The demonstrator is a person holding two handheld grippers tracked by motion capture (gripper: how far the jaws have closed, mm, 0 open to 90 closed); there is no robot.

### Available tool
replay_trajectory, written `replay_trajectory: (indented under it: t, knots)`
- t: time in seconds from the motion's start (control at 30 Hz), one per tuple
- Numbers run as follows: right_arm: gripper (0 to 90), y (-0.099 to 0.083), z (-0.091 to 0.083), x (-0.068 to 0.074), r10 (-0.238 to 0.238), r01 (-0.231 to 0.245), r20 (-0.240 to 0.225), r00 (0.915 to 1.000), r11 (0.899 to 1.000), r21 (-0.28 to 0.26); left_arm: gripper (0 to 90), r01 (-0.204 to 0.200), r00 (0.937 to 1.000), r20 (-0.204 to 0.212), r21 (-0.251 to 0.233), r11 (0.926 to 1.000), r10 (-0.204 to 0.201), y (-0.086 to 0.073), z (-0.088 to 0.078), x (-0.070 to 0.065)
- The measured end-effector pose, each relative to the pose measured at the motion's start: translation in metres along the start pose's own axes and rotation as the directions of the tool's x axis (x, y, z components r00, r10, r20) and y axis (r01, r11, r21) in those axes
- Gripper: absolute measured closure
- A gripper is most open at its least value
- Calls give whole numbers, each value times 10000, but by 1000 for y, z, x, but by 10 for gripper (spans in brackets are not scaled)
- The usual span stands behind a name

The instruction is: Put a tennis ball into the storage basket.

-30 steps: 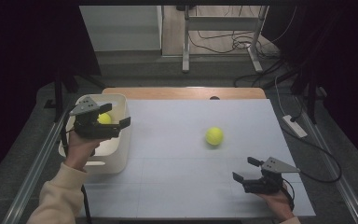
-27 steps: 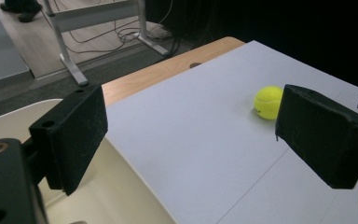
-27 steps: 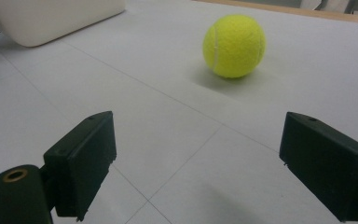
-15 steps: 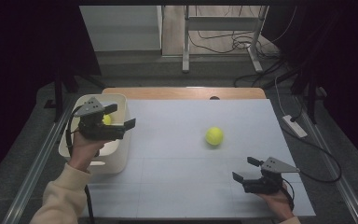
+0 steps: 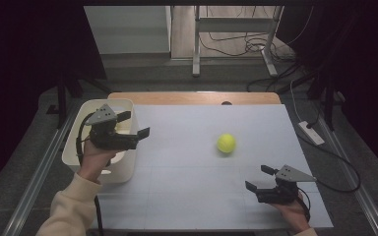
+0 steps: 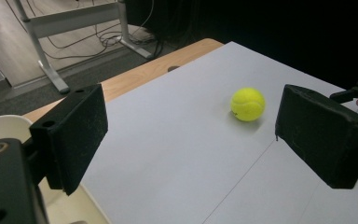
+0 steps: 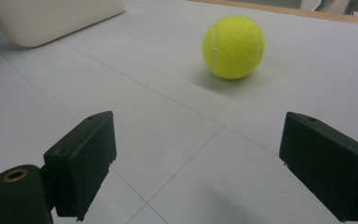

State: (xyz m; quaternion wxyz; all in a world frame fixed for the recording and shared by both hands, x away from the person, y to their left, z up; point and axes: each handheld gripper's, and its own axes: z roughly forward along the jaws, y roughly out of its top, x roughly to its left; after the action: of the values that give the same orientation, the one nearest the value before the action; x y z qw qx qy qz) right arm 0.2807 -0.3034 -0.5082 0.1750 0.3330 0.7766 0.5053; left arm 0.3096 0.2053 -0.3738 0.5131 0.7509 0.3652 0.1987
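1. We have one ball left on the white table, right of centre, well apart from the bin at the table's left edge and from both tools.
2. Our right gripper rests low near the table's front right corner with its jaws wide and nothing between them; in the right gripper view the ball sits ahead, slightly left of the midline between the jaws.
3. Our left gripper hovers over the bin's right rim, jaws also wide and empty (the bin's floor is mostly hidden by the hand, so we cannot say what lies inside).
4. We judge the step in hand to be fetching the ball with the right gripper, as it is the nearer one.
5. To do it well, we slide forward low, centring the ball between the jaws before closing, since a nudge from one jaw would set it rolling.
6. We close across the ball's widest part, firmly enough to dent the felt a little, then lift clear.
7. We keep the left gripper off the bin's opening so the drop has room.
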Motion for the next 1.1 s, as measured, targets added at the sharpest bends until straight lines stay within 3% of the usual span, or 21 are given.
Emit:
replay_trajectory:
  t: [0.5,1.1]
  knots:
    - [109,2,2,0,-5,5,-32,10000,10000,-68,98,-131,9992,380,85,9999,128,2,11,-12]
    - [109,4,6,0,14,-15,-86,10000,10000,-91,93,-356,9949,953,323,9988,324,3,39,-28]
